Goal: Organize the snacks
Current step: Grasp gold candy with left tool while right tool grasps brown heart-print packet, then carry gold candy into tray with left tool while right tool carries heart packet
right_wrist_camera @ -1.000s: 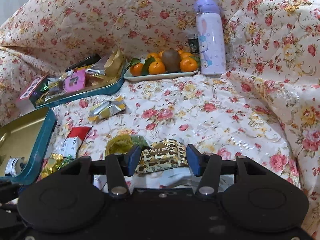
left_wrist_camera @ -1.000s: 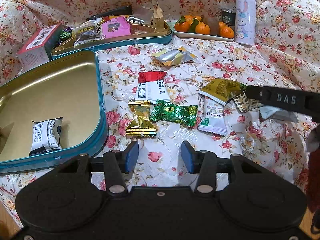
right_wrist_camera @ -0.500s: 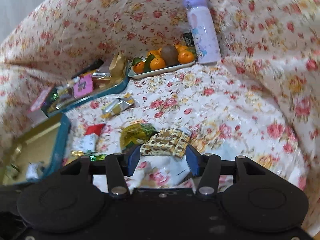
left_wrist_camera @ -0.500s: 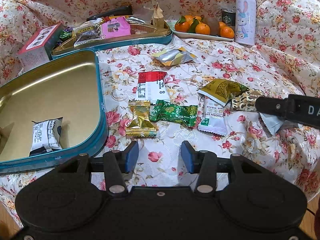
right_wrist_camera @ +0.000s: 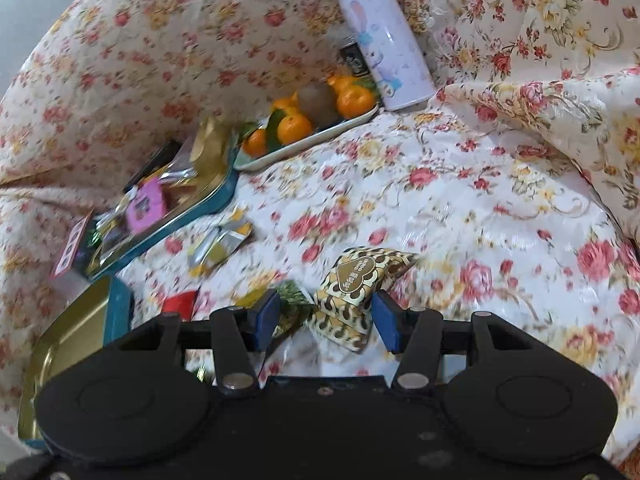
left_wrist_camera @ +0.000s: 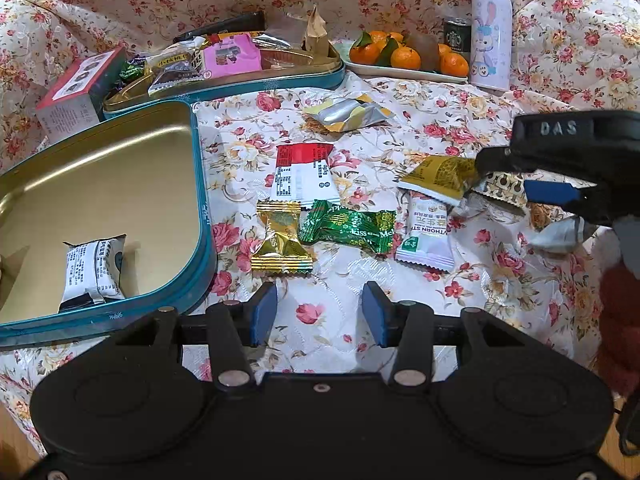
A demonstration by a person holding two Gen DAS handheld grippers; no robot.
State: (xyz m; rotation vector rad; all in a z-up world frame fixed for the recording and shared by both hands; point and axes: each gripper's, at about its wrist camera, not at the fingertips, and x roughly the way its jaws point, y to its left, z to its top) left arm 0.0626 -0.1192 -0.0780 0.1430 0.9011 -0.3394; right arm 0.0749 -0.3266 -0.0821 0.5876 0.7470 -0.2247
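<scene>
Right wrist view: right gripper [right_wrist_camera: 326, 322], tilted downward and rolled, jaws opening astride the patterned packet [right_wrist_camera: 356, 280].

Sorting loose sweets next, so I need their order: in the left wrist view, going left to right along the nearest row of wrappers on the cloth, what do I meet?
Gold candy → green candy → white hawthorn packet.

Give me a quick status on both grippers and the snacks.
Left gripper open, empty. Right gripper opening astride the brown-patterned snack packet, pads clear. Teal tin holds one packet. Nothing blocking.
</scene>
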